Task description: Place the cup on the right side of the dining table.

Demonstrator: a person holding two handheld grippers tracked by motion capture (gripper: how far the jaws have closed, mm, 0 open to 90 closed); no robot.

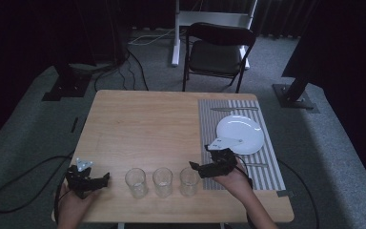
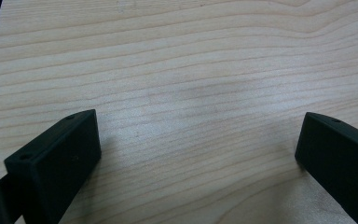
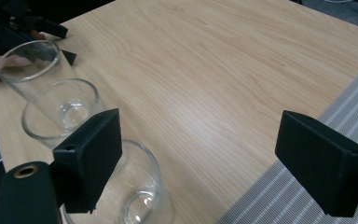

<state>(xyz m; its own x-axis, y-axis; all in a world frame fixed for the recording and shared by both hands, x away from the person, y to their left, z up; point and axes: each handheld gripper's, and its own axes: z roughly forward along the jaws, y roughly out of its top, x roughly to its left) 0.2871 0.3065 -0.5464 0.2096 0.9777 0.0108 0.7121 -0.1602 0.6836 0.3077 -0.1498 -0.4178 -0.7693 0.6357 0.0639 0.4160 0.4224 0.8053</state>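
Three clear empty glasses stand in a row near the table's front edge: left glass (image 1: 136, 182), middle glass (image 1: 162, 181), right glass (image 1: 188, 180). My right gripper (image 1: 199, 162) hovers just right of the right glass, open, jaws wide apart with bare wood between them (image 3: 200, 154). In the right gripper view the nearest glass (image 3: 142, 186) sits beside and partly behind the left jaw, outside the gap. The middle glass (image 3: 60, 112) and far glass (image 3: 25, 65) line up beyond it. My left gripper (image 1: 89, 177) rests left of the row, open over bare wood (image 2: 198, 144).
A striped grey placemat (image 1: 271, 167) covers the table's right side, with a white plate (image 1: 239, 134), a knife (image 1: 233, 109) at its far end and another utensil (image 1: 256, 165) at its near end. A black chair (image 1: 218, 52) stands beyond the table. The wooden table (image 1: 143, 124) is bare in the middle.
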